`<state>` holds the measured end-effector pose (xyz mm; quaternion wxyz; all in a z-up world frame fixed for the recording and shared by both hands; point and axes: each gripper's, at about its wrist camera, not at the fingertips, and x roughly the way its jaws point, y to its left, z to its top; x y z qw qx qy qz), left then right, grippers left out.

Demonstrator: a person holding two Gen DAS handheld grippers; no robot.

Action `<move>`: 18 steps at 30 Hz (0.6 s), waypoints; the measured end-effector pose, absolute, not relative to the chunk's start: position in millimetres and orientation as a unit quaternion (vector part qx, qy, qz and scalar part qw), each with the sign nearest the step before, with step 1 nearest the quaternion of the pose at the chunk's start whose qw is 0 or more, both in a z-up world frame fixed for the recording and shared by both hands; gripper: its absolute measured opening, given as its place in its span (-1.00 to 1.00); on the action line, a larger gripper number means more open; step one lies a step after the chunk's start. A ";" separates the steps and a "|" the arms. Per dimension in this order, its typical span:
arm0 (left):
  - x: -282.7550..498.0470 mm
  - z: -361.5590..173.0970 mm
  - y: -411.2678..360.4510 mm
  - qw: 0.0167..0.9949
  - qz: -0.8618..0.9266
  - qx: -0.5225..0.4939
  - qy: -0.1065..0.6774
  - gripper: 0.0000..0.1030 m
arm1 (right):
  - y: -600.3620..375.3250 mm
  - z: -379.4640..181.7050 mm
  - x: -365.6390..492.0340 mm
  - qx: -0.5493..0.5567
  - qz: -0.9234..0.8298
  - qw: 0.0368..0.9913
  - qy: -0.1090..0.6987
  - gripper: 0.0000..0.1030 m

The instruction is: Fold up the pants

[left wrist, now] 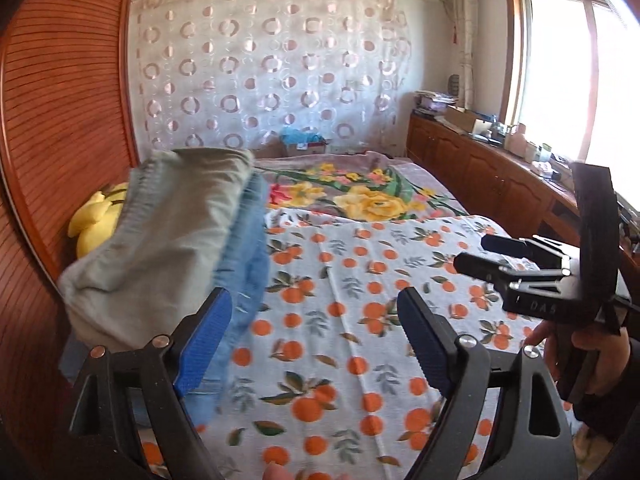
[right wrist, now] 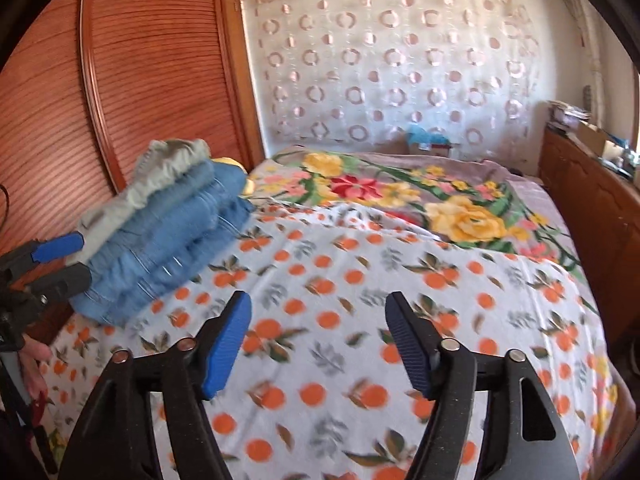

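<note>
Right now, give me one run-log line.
left gripper: open, empty | right gripper: open, empty | folded pants: stacked on bed, released

I see my right gripper (right wrist: 318, 338) gaping empty over the orange-print white bedsheet (right wrist: 360, 264), the folded blue-and-grey stack of pants (right wrist: 168, 224) at ten o'clock.

Soft denim pants (right wrist: 168, 248) on matt printed cloth sheet (right wrist: 340, 280); glossy ribbed wooden wardrobe (right wrist: 140, 60).
</note>
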<state>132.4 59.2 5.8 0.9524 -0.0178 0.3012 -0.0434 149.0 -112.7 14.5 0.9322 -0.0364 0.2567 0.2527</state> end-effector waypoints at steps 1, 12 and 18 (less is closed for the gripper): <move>133.0 4.5 55.9 0.951 -0.046 -0.019 0.304 0.65 | -111.6 13.6 146.4 -0.038 0.248 0.933 0.257 0.46; 127.0 -11.2 8.3 0.945 -0.071 0.000 0.318 0.65 | -136.3 7.8 104.3 -0.017 0.220 0.936 0.274 0.54; 121.1 -26.0 -10.7 0.939 -0.066 0.010 0.337 0.65 | -153.7 9.0 79.1 -0.010 0.203 0.939 0.277 0.54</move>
